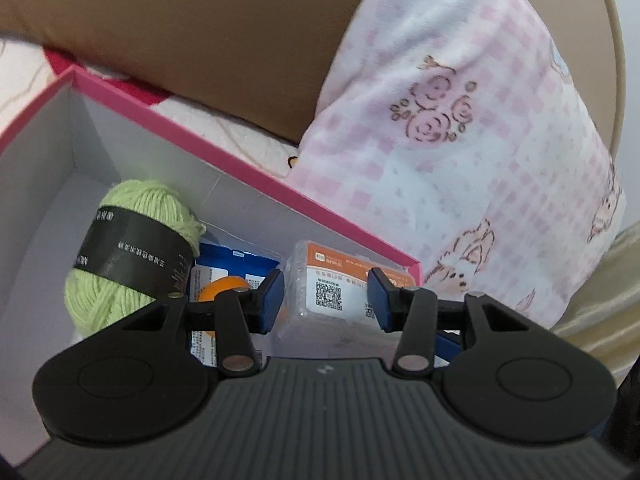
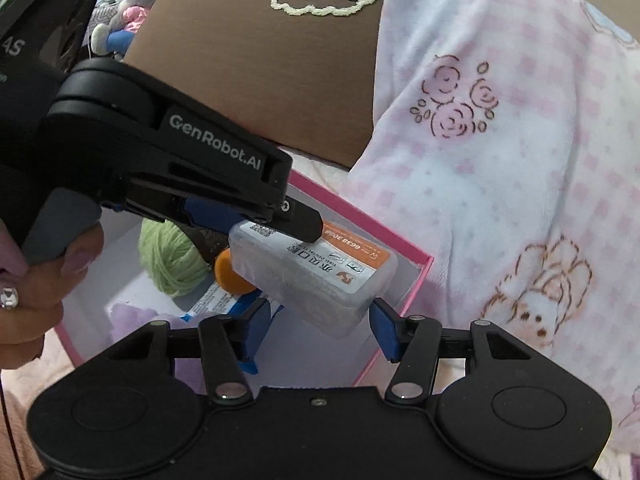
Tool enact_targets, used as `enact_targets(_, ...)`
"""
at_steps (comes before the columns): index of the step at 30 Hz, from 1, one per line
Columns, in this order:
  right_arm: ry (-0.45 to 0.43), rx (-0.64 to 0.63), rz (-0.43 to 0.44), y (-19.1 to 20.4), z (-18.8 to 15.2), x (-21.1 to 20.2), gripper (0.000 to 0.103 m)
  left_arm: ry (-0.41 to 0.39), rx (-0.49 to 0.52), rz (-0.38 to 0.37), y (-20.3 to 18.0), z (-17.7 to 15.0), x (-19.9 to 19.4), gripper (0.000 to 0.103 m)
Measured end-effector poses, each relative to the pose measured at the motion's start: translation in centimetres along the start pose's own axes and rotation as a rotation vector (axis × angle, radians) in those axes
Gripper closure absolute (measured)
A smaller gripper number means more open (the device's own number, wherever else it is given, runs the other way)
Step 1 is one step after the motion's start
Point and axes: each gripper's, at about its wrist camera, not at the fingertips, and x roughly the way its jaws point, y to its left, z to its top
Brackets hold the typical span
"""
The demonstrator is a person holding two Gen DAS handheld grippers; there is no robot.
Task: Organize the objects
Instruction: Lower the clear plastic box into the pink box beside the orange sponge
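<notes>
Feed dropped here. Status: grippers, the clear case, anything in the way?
Left gripper shut on clear case, tilted over pink box. Right gripper open, pads flanking case's lower end. Yarn ball and orange disc in box beneath.

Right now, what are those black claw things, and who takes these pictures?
No robot here: a person holds a black pinching tool in each hand, and each tool carries a camera looking along its fingers. One picture comes from the left tool, the other from the right tool. The left tool grips a clear plastic case with an orange label above a pink box. Inside lie green yarn, a blue packet and an orange round thing. The right tool is by the case's lower end; I cannot tell whether it touches.
</notes>
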Motion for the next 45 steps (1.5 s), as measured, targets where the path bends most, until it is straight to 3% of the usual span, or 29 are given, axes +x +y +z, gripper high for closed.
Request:
enact_targets(5, 0.028, -0.022, 0.051, -0.3, 0.2, 1.0, 0.043, -0.013, -0.003, 0.017, 0.9, 0.0, 0.4, 0.063)
enact_targets(11, 0.047, -0.052, -0.03, 0.2, 0.1, 2.5, 0.042, -0.001, 0.051, 0.021, 0.6, -0.5, 1.2, 0.063)
enact_targets(16, 0.07, -0.073, -0.025, 0.6, 0.3, 3.6, 0.042, -0.002, 0.083, 0.075, 0.4, -0.4, 1.9, 0.063)
enact_targets(33, 0.154, -0.227, -0.185, 4.0, 0.5, 5.4, 0.045, 0.031, 0.048, 0.078, 1.4, -0.2, 1.7, 0.07)
enact_targets(38, 0.185, -0.13, -0.132, 5.0, 0.4, 5.3, 0.046, -0.002, 0.174, 0.157, 0.1, -1.0, 0.4, 0.072)
enact_targets(45, 0.159, -0.123, -0.164, 4.3, 1.2, 6.6, 0.048, -0.015, 0.083, 0.111, 2.2, 0.1, 1.0, 0.072)
